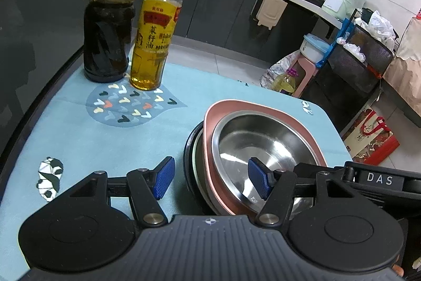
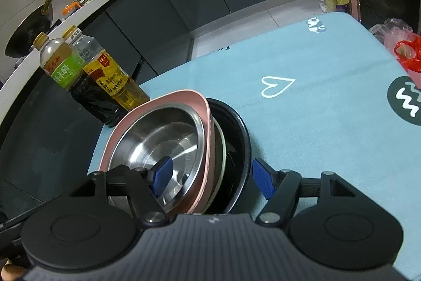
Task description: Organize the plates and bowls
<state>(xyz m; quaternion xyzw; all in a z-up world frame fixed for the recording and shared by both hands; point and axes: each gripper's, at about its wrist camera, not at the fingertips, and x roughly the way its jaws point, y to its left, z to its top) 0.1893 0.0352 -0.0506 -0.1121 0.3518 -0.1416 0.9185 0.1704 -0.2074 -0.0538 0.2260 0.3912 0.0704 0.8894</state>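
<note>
A steel bowl (image 1: 263, 149) sits nested in a pink bowl (image 1: 263, 107), atop a pale plate (image 2: 222, 149) and a black dish (image 2: 242, 133), on the desk's blue mat (image 1: 105, 138). Both grippers, left (image 1: 211, 179) and right (image 2: 211, 179), have fingers spread, straddling the stack's rims without pinching anything. Two bottles, vinegar (image 1: 110, 25) and oil (image 1: 154, 38), stand far left.
</note>
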